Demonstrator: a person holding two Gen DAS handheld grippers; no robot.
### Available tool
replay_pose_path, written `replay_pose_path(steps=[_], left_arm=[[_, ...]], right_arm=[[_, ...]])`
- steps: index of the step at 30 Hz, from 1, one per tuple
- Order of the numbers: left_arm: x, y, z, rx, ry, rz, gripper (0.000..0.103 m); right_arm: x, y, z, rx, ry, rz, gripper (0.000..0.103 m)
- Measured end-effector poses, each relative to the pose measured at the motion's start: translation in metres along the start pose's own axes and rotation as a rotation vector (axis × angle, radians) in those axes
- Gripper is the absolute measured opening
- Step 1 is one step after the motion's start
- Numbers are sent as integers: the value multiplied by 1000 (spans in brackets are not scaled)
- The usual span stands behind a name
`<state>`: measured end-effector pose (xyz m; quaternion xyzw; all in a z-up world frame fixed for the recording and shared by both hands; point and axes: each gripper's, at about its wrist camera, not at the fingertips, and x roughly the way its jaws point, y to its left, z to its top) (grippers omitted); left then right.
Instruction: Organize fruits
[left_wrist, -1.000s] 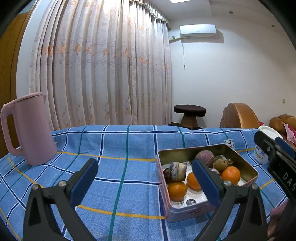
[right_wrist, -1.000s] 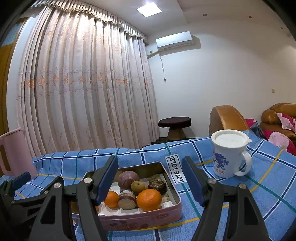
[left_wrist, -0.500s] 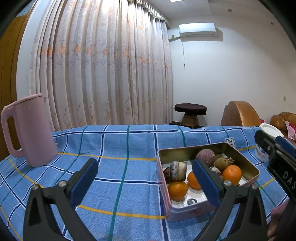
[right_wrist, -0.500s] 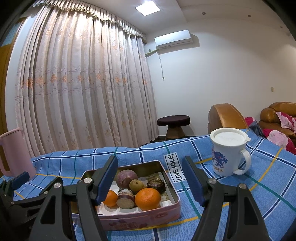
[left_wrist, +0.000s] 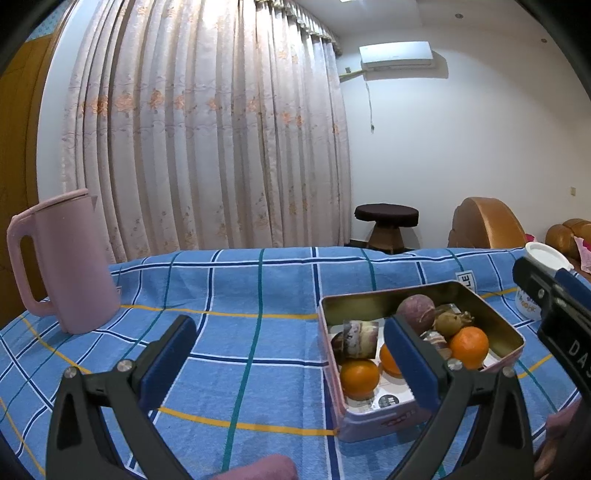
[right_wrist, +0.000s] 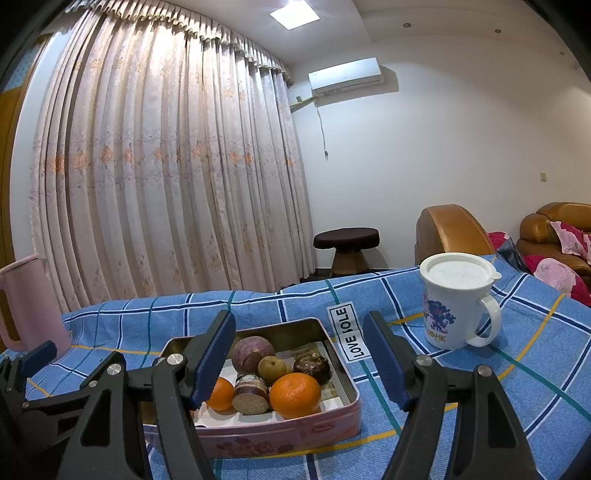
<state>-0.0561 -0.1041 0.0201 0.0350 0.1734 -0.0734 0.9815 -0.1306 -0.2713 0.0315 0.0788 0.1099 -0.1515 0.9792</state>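
A pink metal tin (right_wrist: 280, 434) (left_wrist: 513, 334) sits on the blue checked tablecloth and holds the fruit. Inside lie oranges (right_wrist: 294, 395) (left_wrist: 359, 373), a purple round fruit (right_wrist: 252, 354) (left_wrist: 414, 308), a small brown-green fruit (right_wrist: 271, 366), a dark knobbly one (right_wrist: 312, 365) and a cut brown-purple piece (right_wrist: 251, 394). My left gripper (left_wrist: 286, 354) hangs open over the cloth left of the tin, its right finger in front of the tin. My right gripper (right_wrist: 299, 358) stands open above the tin's near right part, with nothing between its blue pads.
A pink jug (left_wrist: 62, 262) stands at the table's left. A white lidded mug (right_wrist: 456, 301) stands right of the tin. A label reading "LOVE JOLE" (right_wrist: 349, 334) lies on the cloth. Brown sofas (right_wrist: 452, 230) and a stool (right_wrist: 347, 245) stand beyond the table.
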Motion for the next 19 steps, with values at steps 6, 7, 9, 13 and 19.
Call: replay_pose_path(steps=[6,7,9,13,19], left_arm=[[-1,-2,-1,15,-10,-18,103],[-1,-4,-2,17,-10,-19,103],[0,-3,-1,17,-10,-24,103],[0,-1,-1,16,-11,-40,103],[-2,-5,-2,22,-10,-49,103]], right_arm=[[-1,0,1,1,-1,-2,73],[-1,-1,1,1,-1,-1,73],[-1,-1,1,1,0,-1,73],[-1,-1,0,1,2,-1,73],[-1,0,1,0,3,-2,73]])
